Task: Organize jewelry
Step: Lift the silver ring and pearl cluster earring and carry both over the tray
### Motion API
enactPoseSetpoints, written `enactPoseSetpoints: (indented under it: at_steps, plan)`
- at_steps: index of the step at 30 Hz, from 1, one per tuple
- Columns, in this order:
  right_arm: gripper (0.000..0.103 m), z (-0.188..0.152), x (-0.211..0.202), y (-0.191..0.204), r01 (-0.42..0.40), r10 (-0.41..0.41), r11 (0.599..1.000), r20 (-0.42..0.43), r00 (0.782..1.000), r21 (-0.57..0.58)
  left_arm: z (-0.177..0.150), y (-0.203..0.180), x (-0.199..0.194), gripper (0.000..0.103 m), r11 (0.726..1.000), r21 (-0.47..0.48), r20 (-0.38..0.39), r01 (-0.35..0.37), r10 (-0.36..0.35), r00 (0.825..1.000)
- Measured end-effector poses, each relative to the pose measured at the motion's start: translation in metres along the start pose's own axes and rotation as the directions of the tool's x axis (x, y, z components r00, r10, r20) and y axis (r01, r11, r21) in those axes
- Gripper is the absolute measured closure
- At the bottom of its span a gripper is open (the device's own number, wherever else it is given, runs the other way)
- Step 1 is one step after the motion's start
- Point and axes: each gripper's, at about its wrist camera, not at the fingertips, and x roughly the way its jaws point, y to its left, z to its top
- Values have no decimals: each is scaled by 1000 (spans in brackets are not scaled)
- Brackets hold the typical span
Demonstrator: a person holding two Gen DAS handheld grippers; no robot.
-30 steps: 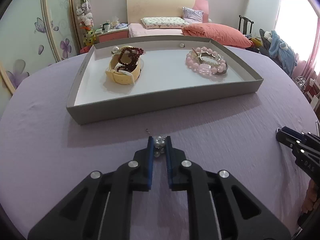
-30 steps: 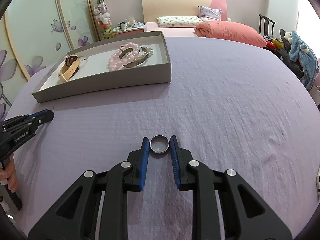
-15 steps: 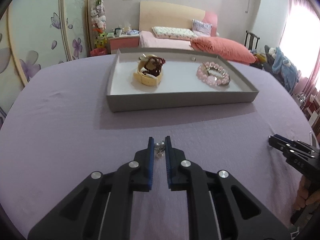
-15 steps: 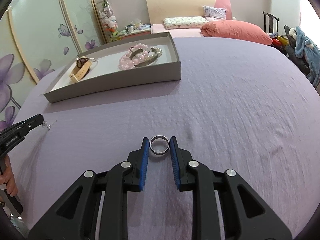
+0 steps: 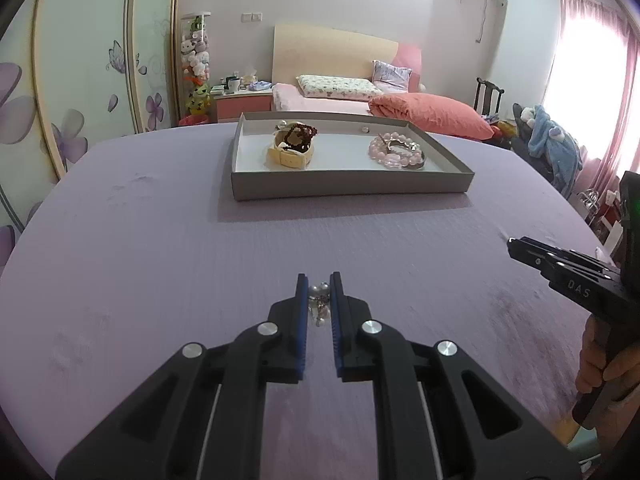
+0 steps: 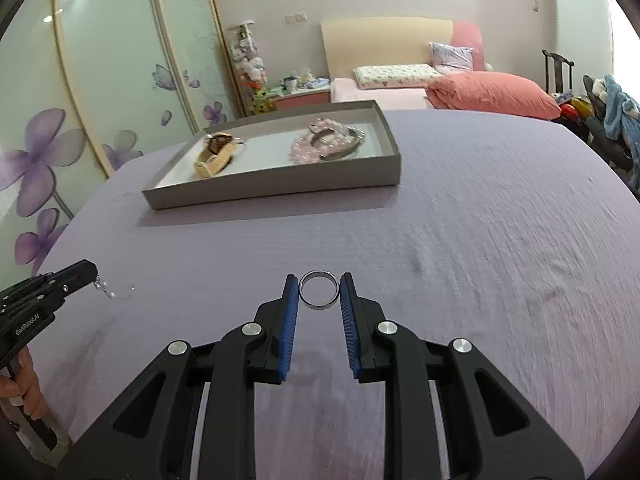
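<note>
Nearest to us, our left gripper (image 5: 319, 294) is pinched on a small pearl earring (image 5: 319, 300), its wire hook dangling clear of the purple cloth (image 5: 160, 260) in the right wrist view. Our right gripper (image 6: 319, 292) is pressed onto a plain silver ring (image 6: 319, 291), held upright between the blue pads (image 6: 291, 312). Both pieces are lifted off the cloth, so we judge the step in hand is carrying them toward the grey tray (image 5: 348, 190) further back.

The next move calls for bringing each gripper over the tray wall and letting go onto bare white floor, away from the cream strap with dark beads (image 5: 291, 148) on the left and the pink bead bracelets (image 5: 396, 155) on the right. The earring is tiny and may snag on the pads.

Writing reads "DAS" on the right gripper's side in the left view, and what looks like "GenRobot.AI" on the left gripper's side, though that print is small.
</note>
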Motion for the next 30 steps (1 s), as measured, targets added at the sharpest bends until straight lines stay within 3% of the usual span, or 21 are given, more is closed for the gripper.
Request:
enactPoseSetpoints:
  at_steps: [14,20,24,26,30]
  plan:
    - [81,2,-21,13,-33,35,999,62,997,-32,-1,4,-41,92,999,-30,70,35,-33,997]
    - [81,32,-30,14,-15,21,999,158,987,-42,25,-1,-46,92,999,-15,134,44,-41,990]
    - [81,66,-34,18,10,5,998,263,965,-55,63,-1,-51,92,998,-10,232,56,-52,971]
    - [81,85,-33,19,23,-5,998,327,945,-53,90,-3,-51,92,998,0,298,60,-58,953]
    - [81,117,-14,15,12,0,999,374,927,-29,127,-6,-36,92,998,11,365,54,-54,929]
